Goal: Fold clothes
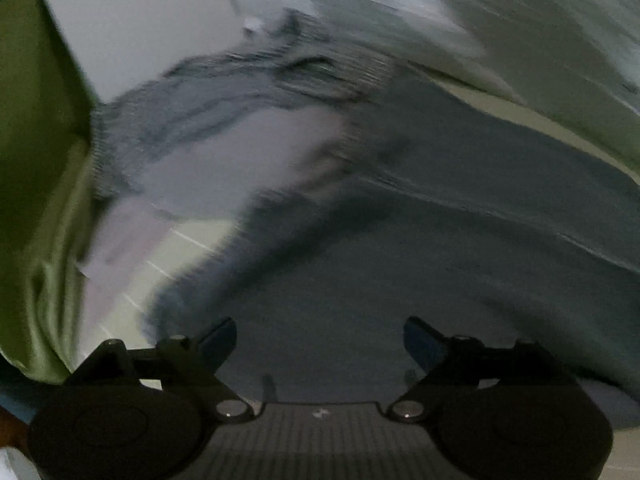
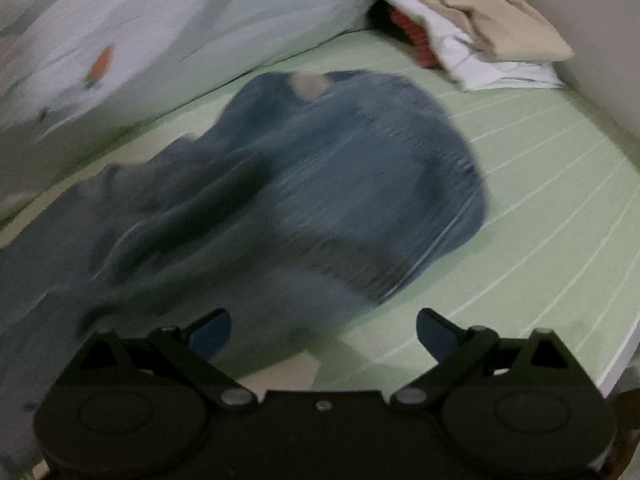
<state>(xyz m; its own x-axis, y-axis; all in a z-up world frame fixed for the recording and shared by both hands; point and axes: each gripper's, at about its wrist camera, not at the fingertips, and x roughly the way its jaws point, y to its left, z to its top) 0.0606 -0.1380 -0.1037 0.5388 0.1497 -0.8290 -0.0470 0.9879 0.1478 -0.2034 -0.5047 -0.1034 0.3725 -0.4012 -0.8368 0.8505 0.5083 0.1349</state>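
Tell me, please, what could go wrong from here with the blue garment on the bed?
1. Both grippers, left and right, are open and hold nothing, so the garment may slump out of shape.
2. Its left part lies bunched in folds, which a fold may trap as creases.
3. The folded pile sits close behind; a wide sweep might knock it.

Black tongs [image 1: 320, 344], blue pads [image 2: 210, 334]
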